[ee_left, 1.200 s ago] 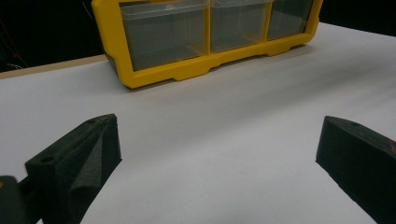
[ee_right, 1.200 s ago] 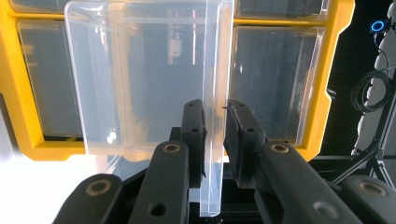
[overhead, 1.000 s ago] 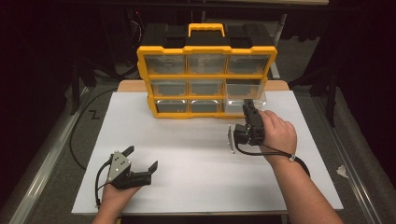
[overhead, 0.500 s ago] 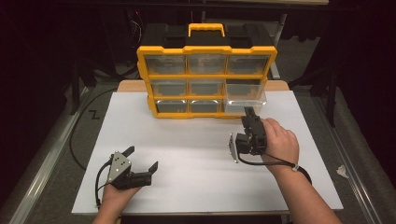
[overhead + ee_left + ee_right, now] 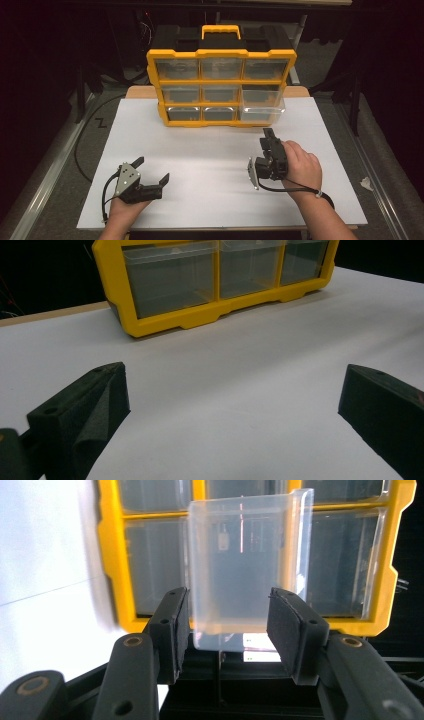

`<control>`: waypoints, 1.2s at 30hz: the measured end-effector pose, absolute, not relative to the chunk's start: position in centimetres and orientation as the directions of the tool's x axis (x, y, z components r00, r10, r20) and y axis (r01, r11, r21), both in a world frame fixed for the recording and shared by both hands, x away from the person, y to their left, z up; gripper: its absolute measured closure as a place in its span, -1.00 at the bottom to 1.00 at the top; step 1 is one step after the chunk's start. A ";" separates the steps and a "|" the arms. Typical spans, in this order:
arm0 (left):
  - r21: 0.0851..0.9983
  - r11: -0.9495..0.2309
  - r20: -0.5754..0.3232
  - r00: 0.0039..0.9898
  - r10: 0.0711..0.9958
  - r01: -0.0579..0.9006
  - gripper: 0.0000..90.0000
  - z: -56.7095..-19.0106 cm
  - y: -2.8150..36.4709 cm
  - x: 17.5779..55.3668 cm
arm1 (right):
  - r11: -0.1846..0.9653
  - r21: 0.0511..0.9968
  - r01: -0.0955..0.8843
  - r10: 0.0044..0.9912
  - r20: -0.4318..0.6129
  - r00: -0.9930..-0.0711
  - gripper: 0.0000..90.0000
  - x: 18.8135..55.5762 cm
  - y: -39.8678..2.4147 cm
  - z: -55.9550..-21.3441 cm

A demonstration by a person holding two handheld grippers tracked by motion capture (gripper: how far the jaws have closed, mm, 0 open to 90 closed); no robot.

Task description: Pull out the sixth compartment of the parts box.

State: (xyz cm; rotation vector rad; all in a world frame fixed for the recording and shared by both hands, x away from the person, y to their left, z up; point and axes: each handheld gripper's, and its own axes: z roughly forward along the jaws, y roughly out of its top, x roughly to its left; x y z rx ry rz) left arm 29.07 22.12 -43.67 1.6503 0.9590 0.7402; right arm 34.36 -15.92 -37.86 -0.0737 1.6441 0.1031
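A yellow organizer [image 5: 220, 85] with clear drawers stands upright at the back of the white table [image 5: 210, 150]. Its lower right drawer [image 5: 262, 106] sticks out of the frame. My right gripper [image 5: 268, 136] hovers a short way in front of that drawer, turned on its side and open, with nothing between its pads. In the right gripper view the protruding drawer [image 5: 245, 555] appears beyond the gap of my right gripper [image 5: 227, 615], apart from it. My left gripper [image 5: 152, 169] rests at the front left, wide open and empty; the left gripper view shows my left gripper [image 5: 232, 390] facing the organizer [image 5: 200, 315].
Bare white tabletop lies between both grippers and the organizer. A black cable [image 5: 82, 150] loops on the floor to the left of the table. A small white scrap [image 5: 366, 183] lies on the floor at the right.
My right gripper has drawn back from the pulled-out drawer toward the person's side. The left gripper has stayed put.
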 end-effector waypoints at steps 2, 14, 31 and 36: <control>0.963 -0.138 0.009 0.489 0.872 0.230 -0.98 -43.7 22.1 29.1 | 0.993 0.024 -0.113 0.014 -0.996 -0.084 0.18 33.7 -16.3 -38.8; 0.961 -0.146 0.012 0.493 0.870 0.233 -0.98 -43.7 22.0 29.1 | 0.996 0.035 -0.086 0.023 -0.990 -0.140 0.18 31.9 -18.3 -42.6; 0.960 -0.153 0.017 0.495 0.869 0.235 -0.98 -43.8 21.8 29.1 | 0.996 0.034 -0.077 0.016 -0.976 -0.215 0.03 31.9 -19.8 -44.0; 0.958 -0.158 0.020 0.497 0.868 0.239 -0.98 -43.8 21.8 29.1 | 0.996 0.052 -0.076 0.034 -0.974 -0.226 -0.15 32.0 -19.8 -44.1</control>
